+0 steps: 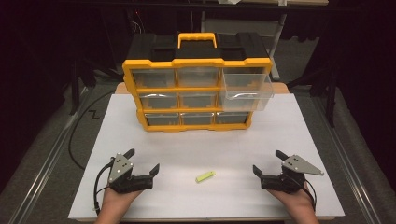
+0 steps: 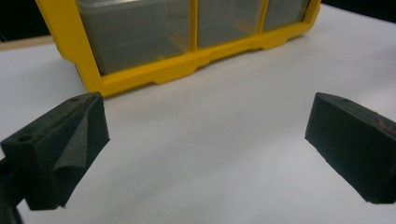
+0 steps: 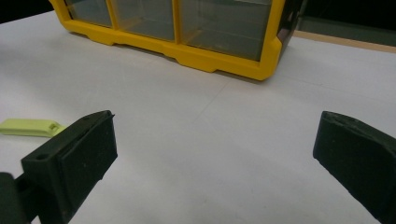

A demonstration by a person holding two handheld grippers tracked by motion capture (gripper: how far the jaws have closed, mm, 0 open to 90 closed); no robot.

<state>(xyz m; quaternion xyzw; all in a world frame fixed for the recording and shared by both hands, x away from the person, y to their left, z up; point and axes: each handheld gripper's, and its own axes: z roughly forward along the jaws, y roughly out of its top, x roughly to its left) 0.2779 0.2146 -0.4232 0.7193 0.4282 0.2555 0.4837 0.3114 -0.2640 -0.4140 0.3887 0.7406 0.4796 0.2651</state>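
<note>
The left gripper [image 1: 144, 159] is resting near the front left corner of the desk [image 1: 299, 140], held by a hand [image 1: 116, 200] coming in over the front edge. Its jaws are standing wide apart with nothing between them, and they are pointing toward the far side of the desk. A small yellow-green piece [image 1: 205, 176] is lying flat on the desk near the front edge, between the two grippers and apart from both. The right gripper [image 1: 267, 161] is sitting near the front right corner, also gaping open and empty, with its hand [image 1: 299, 203] reaching in from the front edge.

The desk is wearing a plain white cover. A yellow and black drawer cabinet [image 1: 196, 88] is standing toward the far edge, with its clear top right drawer [image 1: 246, 88] pulled out. The room around the desk is lying in darkness, with a grey floor [image 1: 51, 140] showing at the left. No writing can be read.
</note>
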